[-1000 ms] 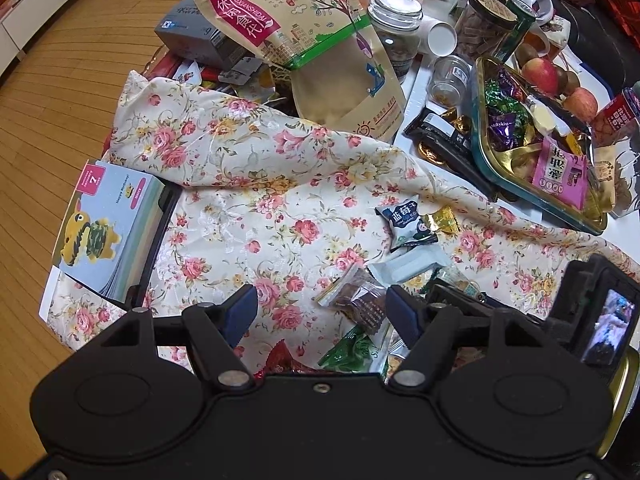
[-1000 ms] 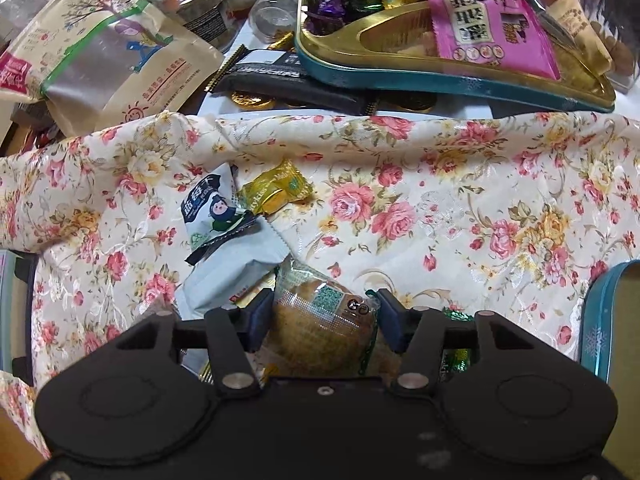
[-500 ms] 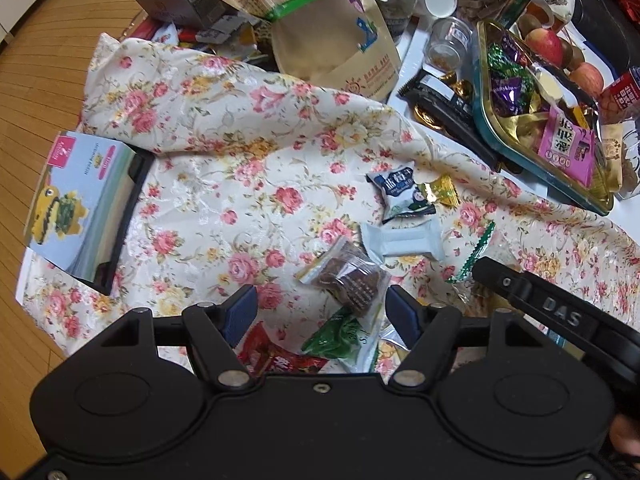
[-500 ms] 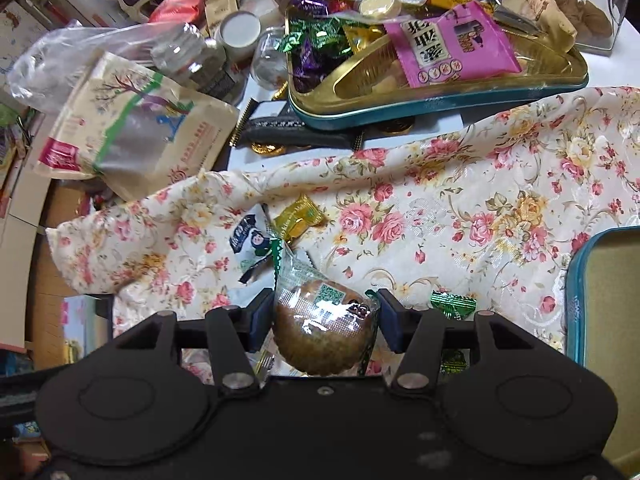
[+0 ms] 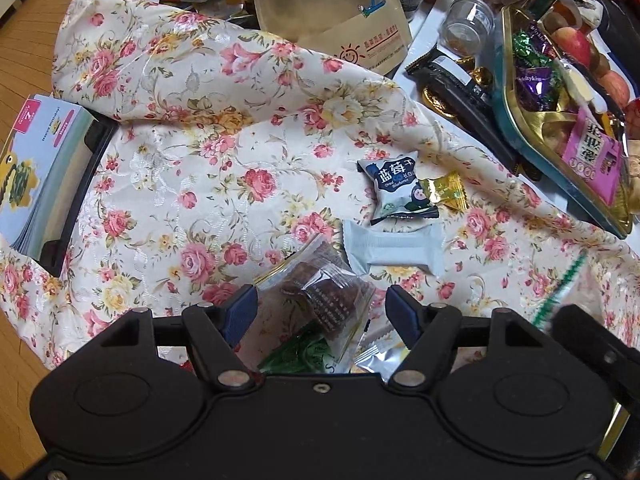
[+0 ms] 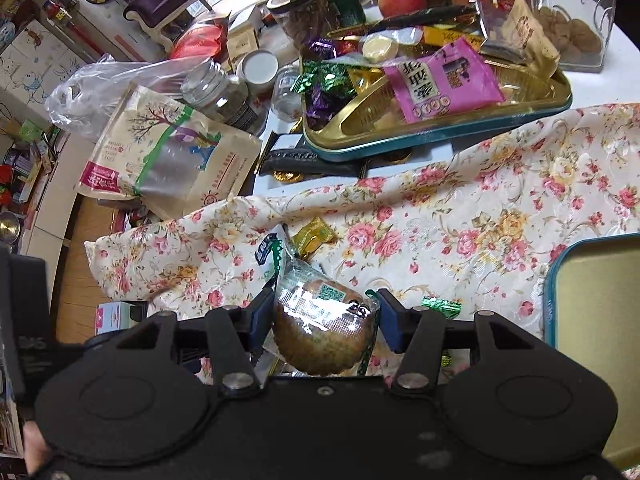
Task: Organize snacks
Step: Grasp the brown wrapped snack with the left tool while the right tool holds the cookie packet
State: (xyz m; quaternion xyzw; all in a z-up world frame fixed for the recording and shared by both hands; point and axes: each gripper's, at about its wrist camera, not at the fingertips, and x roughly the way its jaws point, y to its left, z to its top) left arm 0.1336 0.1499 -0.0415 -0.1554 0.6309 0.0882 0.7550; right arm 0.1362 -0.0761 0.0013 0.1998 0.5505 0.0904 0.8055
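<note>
My left hand-held gripper (image 5: 318, 312) hangs spread over the brown wrapped snack (image 5: 324, 292), pads clear of it. If I close here, the slick film could slide, or I could pinch the green wrapper (image 5: 298, 354) lying under it or a fold of the floral cloth (image 5: 192, 168). At the counter's left edge the cloth droops toward the wooden floor, beside a booklet (image 5: 38, 176); anything nudged that way may drop. The middle of the cloth is open room. My right hand-held gripper (image 6: 326, 320) pinches the round cake (image 6: 320, 332) in its crinkly wrapper, lifted off the cloth; a loose hold could let it slip. Toward the far right the gold tray (image 6: 440, 142) is crowded, while the teal tin (image 6: 550, 304) at the right edge looks empty.
</note>
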